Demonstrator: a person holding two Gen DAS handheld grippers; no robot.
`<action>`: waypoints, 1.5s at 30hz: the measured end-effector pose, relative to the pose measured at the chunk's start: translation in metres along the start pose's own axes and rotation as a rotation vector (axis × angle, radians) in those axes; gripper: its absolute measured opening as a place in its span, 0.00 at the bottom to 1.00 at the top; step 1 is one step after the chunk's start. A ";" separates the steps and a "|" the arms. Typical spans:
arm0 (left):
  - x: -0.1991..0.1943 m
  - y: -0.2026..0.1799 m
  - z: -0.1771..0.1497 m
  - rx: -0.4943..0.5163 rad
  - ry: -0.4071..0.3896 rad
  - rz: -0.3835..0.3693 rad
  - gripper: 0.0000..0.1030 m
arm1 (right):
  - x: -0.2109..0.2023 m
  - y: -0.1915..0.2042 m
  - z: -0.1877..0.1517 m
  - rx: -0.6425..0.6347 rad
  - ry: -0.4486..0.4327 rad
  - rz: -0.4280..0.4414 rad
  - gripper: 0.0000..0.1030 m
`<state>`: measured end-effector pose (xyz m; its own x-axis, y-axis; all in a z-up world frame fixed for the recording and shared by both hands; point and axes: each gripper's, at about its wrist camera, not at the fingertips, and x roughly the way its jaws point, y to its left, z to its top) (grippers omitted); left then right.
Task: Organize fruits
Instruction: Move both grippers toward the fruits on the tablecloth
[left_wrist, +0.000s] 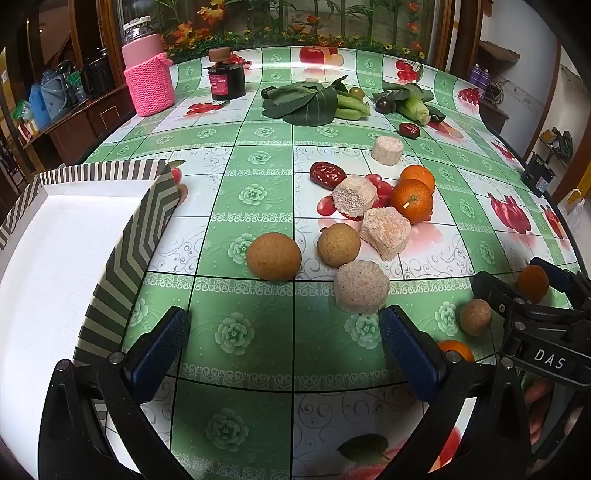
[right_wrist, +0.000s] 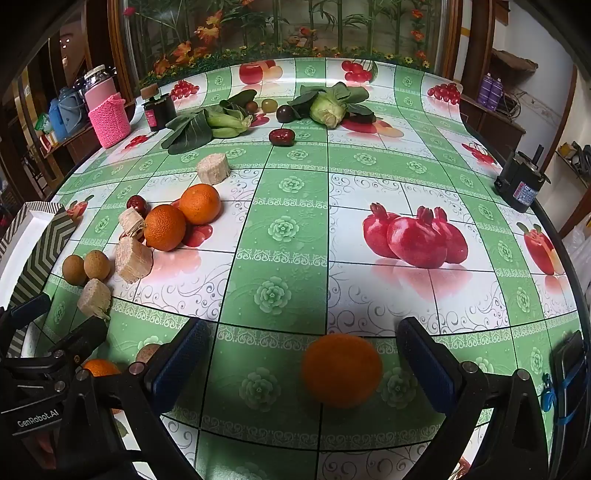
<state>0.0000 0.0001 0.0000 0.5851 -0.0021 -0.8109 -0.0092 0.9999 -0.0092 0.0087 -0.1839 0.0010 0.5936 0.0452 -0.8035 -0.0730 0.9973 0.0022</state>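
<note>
My left gripper (left_wrist: 282, 343) is open and empty above the tablecloth, beside a striped white box (left_wrist: 55, 236) on its left. Ahead of it lie two brown longans (left_wrist: 273, 256), beige sugarcane chunks (left_wrist: 362, 286), two oranges (left_wrist: 412, 201) and a red date (left_wrist: 327, 174). My right gripper (right_wrist: 303, 363) is open, with a blurred orange (right_wrist: 341, 371) between its fingers, not clamped. In the left wrist view the right gripper (left_wrist: 532, 291) shows at the right with that orange (left_wrist: 532, 283). Another longan (left_wrist: 475, 316) and an orange (left_wrist: 456, 350) lie by it.
Bok choy leaves (left_wrist: 314, 99), a cabbage head (right_wrist: 327, 109), dark plums (right_wrist: 285, 112) and a date (right_wrist: 281, 136) lie at the back. A pink knitted bottle (left_wrist: 147, 74) and a dark jar (left_wrist: 226, 77) stand back left. A black device (right_wrist: 521, 184) sits at the right table edge.
</note>
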 end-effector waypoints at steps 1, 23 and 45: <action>0.000 0.000 0.000 0.000 0.000 0.001 1.00 | 0.000 0.000 0.000 0.000 0.000 0.000 1.00; -0.078 0.004 0.010 0.042 -0.203 -0.026 1.00 | -0.068 -0.022 0.019 0.033 -0.218 0.089 1.00; -0.083 0.024 0.004 0.008 -0.240 0.010 1.00 | -0.090 0.002 0.004 -0.069 -0.226 0.189 0.94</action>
<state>-0.0455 0.0241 0.0698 0.7613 0.0104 -0.6483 -0.0101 0.9999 0.0042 -0.0411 -0.1853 0.0757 0.7268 0.2488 -0.6402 -0.2486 0.9642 0.0925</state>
